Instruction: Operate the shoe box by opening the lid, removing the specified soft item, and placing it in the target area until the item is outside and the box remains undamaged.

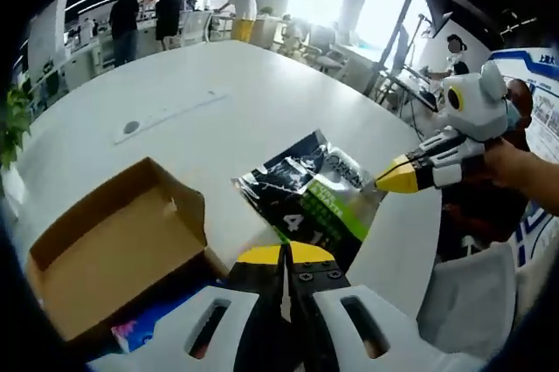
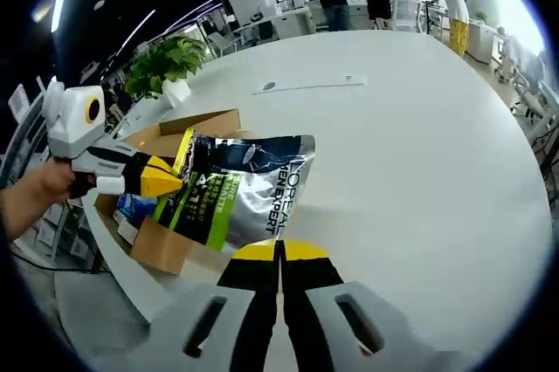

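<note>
A silver, black and green soft pouch point(image 1: 310, 190) hangs a little above the white table, beside the open brown shoe box point(image 1: 113, 237). My left gripper point(image 1: 284, 254) is shut on the pouch's near edge. My right gripper point(image 1: 397, 178), held in a hand, comes in from the right and pinches the pouch's right corner. In the right gripper view the pouch point(image 2: 240, 187) covers part of the box point(image 2: 162, 248), my right gripper point(image 2: 279, 250) is shut at its lower corner, and my left gripper point(image 2: 162, 178) grips its left edge. Something blue point(image 2: 140, 206) lies in the box.
The round white table point(image 2: 410, 154) has a long grey inset strip point(image 2: 306, 84) further back. The box sits close to the table's edge point(image 2: 113, 258). A potted plant point(image 2: 166, 62) stands beyond the table. People stand at desks in the background.
</note>
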Tool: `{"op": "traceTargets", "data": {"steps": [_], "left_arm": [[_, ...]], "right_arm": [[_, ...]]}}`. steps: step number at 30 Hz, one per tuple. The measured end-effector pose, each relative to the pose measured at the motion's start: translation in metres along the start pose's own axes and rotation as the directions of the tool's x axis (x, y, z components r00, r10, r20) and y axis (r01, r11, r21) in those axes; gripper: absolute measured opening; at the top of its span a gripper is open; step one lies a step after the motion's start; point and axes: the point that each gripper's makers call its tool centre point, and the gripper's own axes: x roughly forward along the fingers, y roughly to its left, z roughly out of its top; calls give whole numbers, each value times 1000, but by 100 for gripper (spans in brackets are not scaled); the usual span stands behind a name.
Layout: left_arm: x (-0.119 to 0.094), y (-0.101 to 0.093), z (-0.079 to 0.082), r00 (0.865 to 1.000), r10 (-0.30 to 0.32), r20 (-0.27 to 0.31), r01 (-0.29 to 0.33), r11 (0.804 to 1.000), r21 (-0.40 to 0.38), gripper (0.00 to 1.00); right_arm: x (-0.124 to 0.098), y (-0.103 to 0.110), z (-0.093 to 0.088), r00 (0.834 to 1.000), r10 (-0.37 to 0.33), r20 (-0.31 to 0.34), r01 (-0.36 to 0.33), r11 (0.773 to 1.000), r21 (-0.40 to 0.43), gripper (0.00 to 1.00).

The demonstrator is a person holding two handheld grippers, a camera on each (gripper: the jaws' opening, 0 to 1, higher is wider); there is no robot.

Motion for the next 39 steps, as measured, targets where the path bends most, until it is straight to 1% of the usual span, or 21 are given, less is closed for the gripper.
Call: {"op": "traceTargets", "data": {"steps": [2, 4, 9, 13, 17, 23, 26, 29, 32, 34, 39], "left_arm": [[4, 1, -2, 999, 10, -32, -9, 999, 41, 0], [7, 2, -3, 999, 15, -53, -11, 998, 65, 0], [16, 4, -10, 992, 35, -124, -18, 991, 134, 0], [22, 6, -11, 988, 42, -148, -17, 986, 169, 0], [30, 8, -14, 980, 60, -191, -15, 973, 231, 0], [40, 11, -16, 974, 70, -216, -11, 964, 265, 0], [45, 14, -15, 970, 81, -228, -12, 956, 292, 0], [49, 15, -14, 968, 82, -236, -10, 956, 293, 0], [54, 16, -12, 967, 87, -238, -11, 953, 302, 0], [57, 18, -9, 967, 92, -238, -13, 949, 314, 0], [64, 19, -9, 959, 102, -266, -2, 936, 352, 0]], "right_arm": [[3, -2, -2, 1000, -1, -9, 1, 1000, 0, 0], [6, -4, -3, 1000, -3, -16, 3, 1000, -1, 0], [11, -6, -3, 1000, -9, -21, 9, 1000, 2, 0], [16, -9, -3, 1000, -17, -25, 17, 1000, 0, 0], [20, -13, -3, 999, -19, -32, 19, 1000, 4, 0], [26, -20, -1, 999, -28, -38, 29, 1000, 5, 0], [30, -22, -1, 999, -30, -42, 30, 999, 10, 0], [33, -25, -1, 998, -40, -48, 40, 999, 2, 0], [36, -31, -2, 998, -48, -49, 48, 999, 12, 0], [38, -33, -1, 997, -53, -48, 54, 998, 16, 0], [44, -40, 2, 997, -69, -41, 70, 997, 16, 0]]}}
